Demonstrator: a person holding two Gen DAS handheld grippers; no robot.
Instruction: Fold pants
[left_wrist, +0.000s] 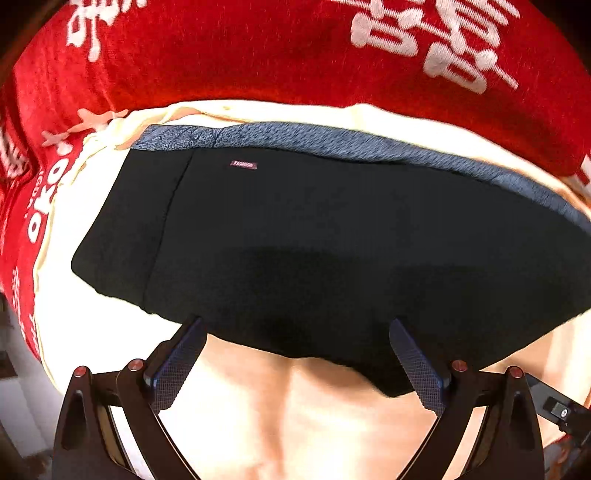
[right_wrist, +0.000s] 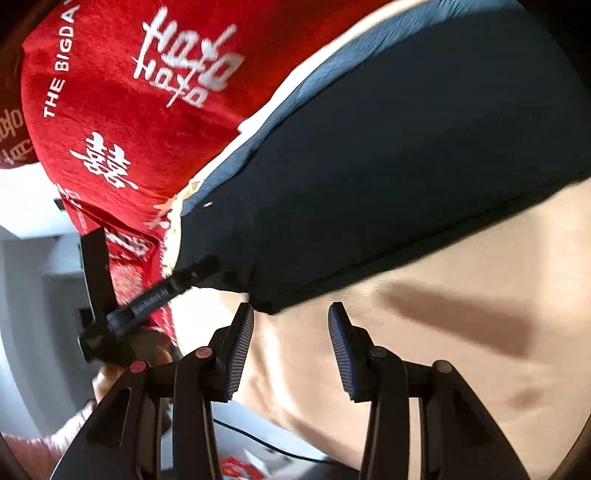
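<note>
2 grippers empty: left gripper (left_wrist: 297, 363) wide, right gripper (right_wrist: 291, 347) half-spread. Folded black fabric pants (left_wrist: 314, 240) on cream sheet (left_wrist: 258, 424); I'd regrasp edge next.

Red blanket (left_wrist: 258, 55) with white lettering; cream sheet (right_wrist: 461, 332) over it.

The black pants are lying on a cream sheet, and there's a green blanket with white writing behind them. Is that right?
Not quite: the blanket behind the black pants is red, not green, with white writing. The left wrist view shows it. The pants do lie on a cream sheet.
</note>
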